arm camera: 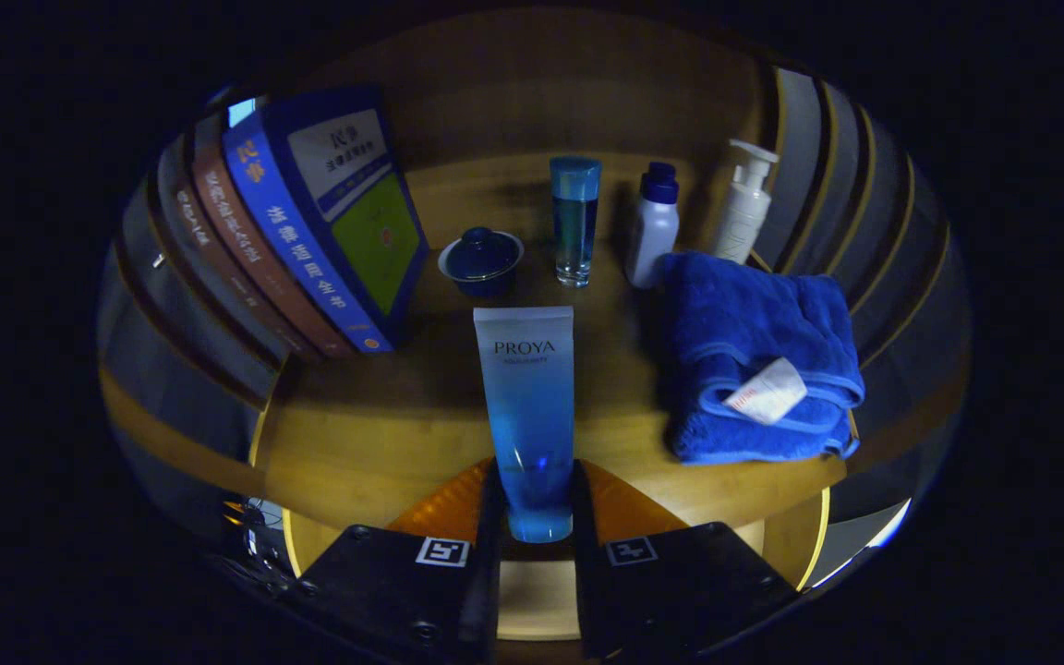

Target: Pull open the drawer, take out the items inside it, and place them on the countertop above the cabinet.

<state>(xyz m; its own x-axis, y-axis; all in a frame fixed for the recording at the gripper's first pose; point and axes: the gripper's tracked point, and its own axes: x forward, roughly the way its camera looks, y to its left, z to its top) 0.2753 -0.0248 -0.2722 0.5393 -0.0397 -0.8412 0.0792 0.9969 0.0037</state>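
gripper view | hand-held gripper (537, 503) pinching blue tube (528, 406) | above countertop (375, 443), towel (758, 356) beside

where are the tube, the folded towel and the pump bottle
tube (528, 397): gripper view, on its body, held between the fingers.
folded towel (754, 332): gripper view, on its top fold, beside the tube.
pump bottle (743, 217): gripper view, on its body, behind the towel.
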